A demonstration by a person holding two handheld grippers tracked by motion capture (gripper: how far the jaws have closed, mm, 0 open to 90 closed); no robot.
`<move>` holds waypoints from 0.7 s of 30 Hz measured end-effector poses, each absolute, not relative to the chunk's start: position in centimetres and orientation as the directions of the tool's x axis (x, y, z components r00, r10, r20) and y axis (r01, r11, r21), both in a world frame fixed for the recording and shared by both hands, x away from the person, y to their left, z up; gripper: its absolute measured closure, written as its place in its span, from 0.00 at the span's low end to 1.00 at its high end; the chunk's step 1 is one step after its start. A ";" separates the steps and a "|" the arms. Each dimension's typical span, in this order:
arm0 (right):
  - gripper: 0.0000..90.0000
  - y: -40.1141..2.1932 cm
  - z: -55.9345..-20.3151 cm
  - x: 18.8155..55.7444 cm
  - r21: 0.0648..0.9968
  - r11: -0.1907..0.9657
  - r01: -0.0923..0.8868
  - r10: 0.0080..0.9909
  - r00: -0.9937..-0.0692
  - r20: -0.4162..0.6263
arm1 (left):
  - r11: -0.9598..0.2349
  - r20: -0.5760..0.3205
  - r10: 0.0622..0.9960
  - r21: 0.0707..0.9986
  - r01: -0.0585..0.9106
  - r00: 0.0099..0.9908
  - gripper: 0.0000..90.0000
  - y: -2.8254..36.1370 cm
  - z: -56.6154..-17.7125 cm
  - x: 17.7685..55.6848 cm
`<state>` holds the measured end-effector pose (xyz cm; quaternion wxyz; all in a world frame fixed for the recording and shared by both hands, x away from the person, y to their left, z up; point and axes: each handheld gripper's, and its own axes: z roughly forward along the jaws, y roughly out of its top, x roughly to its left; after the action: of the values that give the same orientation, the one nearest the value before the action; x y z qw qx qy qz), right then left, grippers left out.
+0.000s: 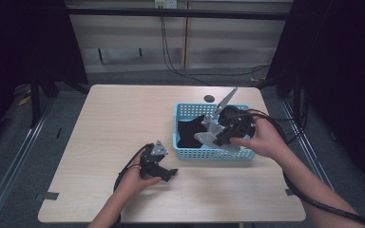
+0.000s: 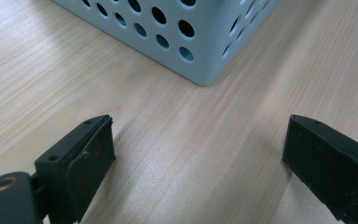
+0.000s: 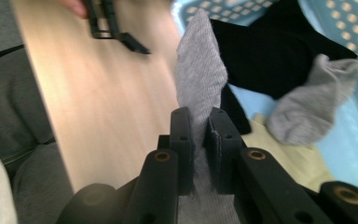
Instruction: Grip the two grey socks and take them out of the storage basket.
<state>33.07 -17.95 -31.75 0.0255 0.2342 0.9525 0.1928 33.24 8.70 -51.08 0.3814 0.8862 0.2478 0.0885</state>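
A light blue perforated basket stands right of the table's centre, with black cloth and socks inside. My right gripper hangs over the basket, shut on a grey sock that dangles from its jaws; in the high view the grey sock trails toward the basket's middle. A second grey sock and black cloth lie in the basket. My left gripper rests on the table near the front, open, its pads wide apart with bare wood between, facing the basket's corner.
A pale yellow item lies under the socks in the basket. A dark round hole sits in the tabletop behind the basket. The wooden table spreads bare to the left. Cables trail from both grippers.
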 end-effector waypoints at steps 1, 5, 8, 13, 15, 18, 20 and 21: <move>0.92 -17.8 -31.7 32.6 0.384 0.816 0.432 0.451 -0.891 0.044 | -0.586 -0.031 0.506 0.720 0.371 0.862 0.09 8.7 -51.1 33.2; 0.91 -17.3 -31.9 31.4 0.387 0.828 0.407 0.422 -0.905 0.050 | -0.585 -0.033 0.508 0.720 0.372 0.861 0.09 8.7 -51.1 33.2; 0.91 -17.0 -32.5 30.4 0.391 0.832 0.395 0.404 -0.913 0.063 | -0.586 -0.032 0.507 0.720 0.372 0.861 0.09 8.7 -51.1 33.2; 0.91 -17.0 -33.6 30.0 0.388 0.834 0.392 0.397 -0.915 0.070 | -0.586 -0.031 0.507 0.721 0.371 0.861 0.09 8.7 -51.1 33.2; 0.91 -17.0 -34.2 30.0 0.389 0.831 0.399 0.400 -0.913 0.082 | -0.585 -0.033 0.506 0.721 0.371 0.862 0.09 8.7 -51.1 33.2; 0.91 -17.0 -36.3 29.9 0.377 0.831 0.409 0.405 -0.909 0.095 | -0.585 -0.033 0.506 0.721 0.371 0.862 0.09 8.7 -51.1 33.2; 0.91 -16.9 -37.1 30.0 0.369 0.834 0.411 0.405 -0.909 0.097 | -0.592 -0.029 0.504 0.716 0.370 0.863 0.09 8.7 -51.1 33.2; 0.91 -16.9 -37.1 30.0 0.369 0.834 0.411 0.405 -0.909 0.097 | -0.592 -0.029 0.504 0.716 0.370 0.863 0.09 8.7 -51.1 33.2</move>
<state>29.96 -16.89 -37.10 -0.0076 0.2130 0.9575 0.1944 33.24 8.73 -51.05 0.3787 0.8878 0.2461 0.0887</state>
